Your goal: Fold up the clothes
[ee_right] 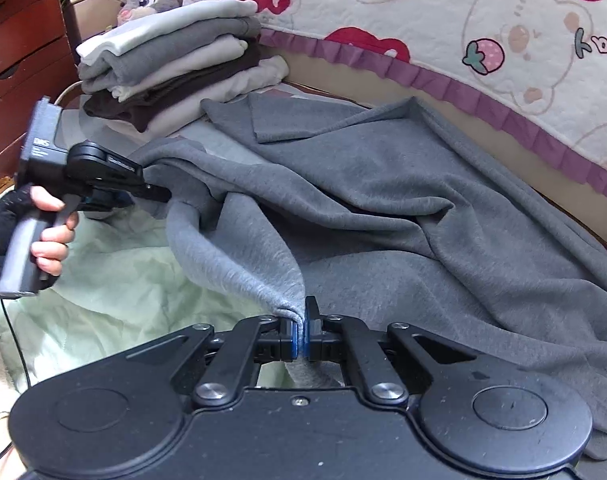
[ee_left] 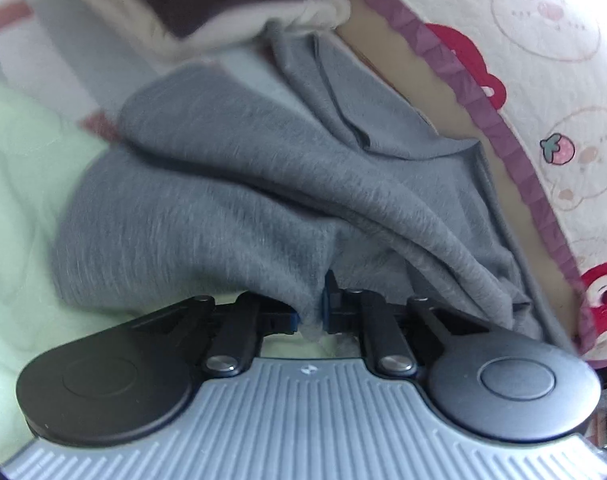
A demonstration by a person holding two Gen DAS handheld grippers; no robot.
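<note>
A grey sweatshirt [ee_right: 403, 208] lies rumpled on the bed, its edge lifted between both grippers. My right gripper [ee_right: 301, 336] is shut on a fold of the grey fabric near the front. My left gripper [ee_left: 313, 314] is shut on another part of the same edge. The left gripper also shows in the right wrist view [ee_right: 165, 196], at the left, held by a hand, with cloth hanging from its tip. The sweatshirt fills the left wrist view [ee_left: 263, 184], which is blurred.
A stack of folded clothes [ee_right: 175, 64] sits at the back left, also in the left wrist view [ee_left: 223, 4]. A light green sheet [ee_right: 115, 280] covers the bed. A cartoon-print quilt with purple ruffle [ee_right: 463, 40] runs along the right. A wooden drawer unit [ee_right: 19, 56] stands far left.
</note>
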